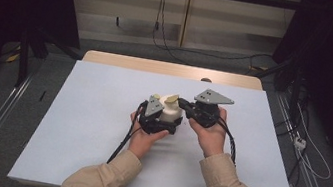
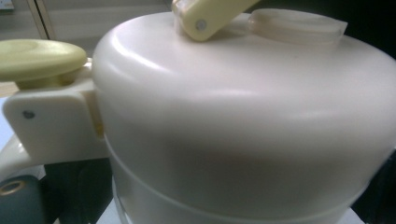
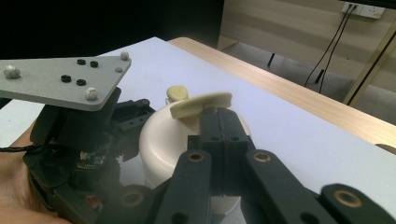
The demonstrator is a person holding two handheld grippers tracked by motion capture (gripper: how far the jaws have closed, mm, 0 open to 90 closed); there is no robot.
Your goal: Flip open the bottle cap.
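Right gripper [image 3: 223,122]: jaws pressed together, tips at the pale yellow handle [image 3: 201,104] that arches over the lid of the cream pot [image 3: 161,135]. Whether the pads pinch the handle itself or merely meet just beneath it cannot be told from the right gripper view. In the high view, the same gripper [image 1: 184,103] comes in from the pot's right side, its grey three-cornered plate [image 1: 214,97] riding on top.

Directly across the pot from it sits the left gripper [image 1: 164,121], which hugs the pot's body [image 1: 170,112] from the near-left side; the jaws' spacing is hidden by the pot and the hand, so the grip cannot be judged. The left gripper view looks close against the rounded cream wall [image 2: 243,121], with a yellow knob [image 2: 39,58] off to one side and the handle's hinge end [image 2: 205,16] above.

Beneath both tools lies the white table mat [image 1: 88,126]; the pot stands near its middle. Beyond the mat's far edge runs a strip of wooden tabletop [image 1: 168,68].
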